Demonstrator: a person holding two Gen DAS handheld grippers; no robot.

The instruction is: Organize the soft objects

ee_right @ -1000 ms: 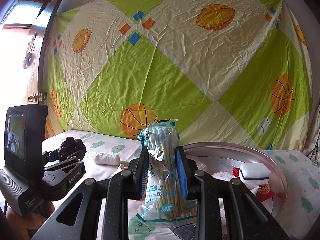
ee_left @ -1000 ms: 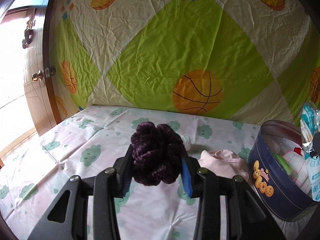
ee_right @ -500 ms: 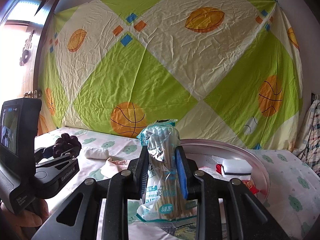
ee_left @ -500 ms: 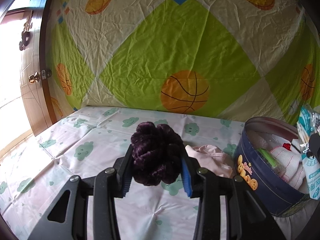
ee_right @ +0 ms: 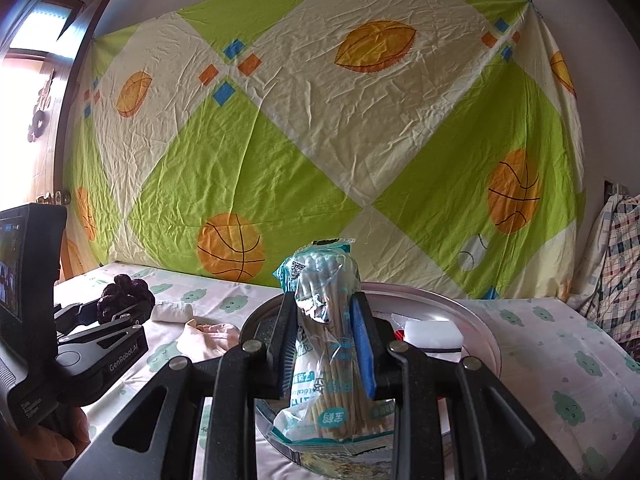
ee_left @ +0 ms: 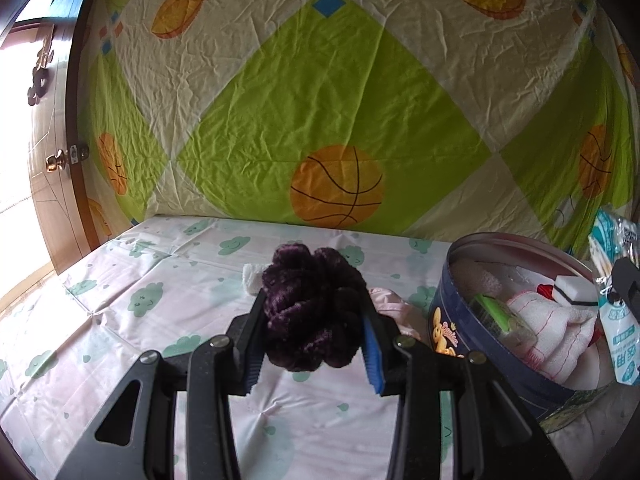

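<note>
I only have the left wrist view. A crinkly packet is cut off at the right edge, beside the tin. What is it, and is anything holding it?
Observer: It is a clear bag of cotton swabs, and the right claw is shut on it.
Operator: Is it inside the tin?
Observer: No. It is held upright over the open tin, gripped around its middle.
Operator: Anything soft further right?
Observer: Yes, a plaid cloth at the far right edge of the bed.
</note>
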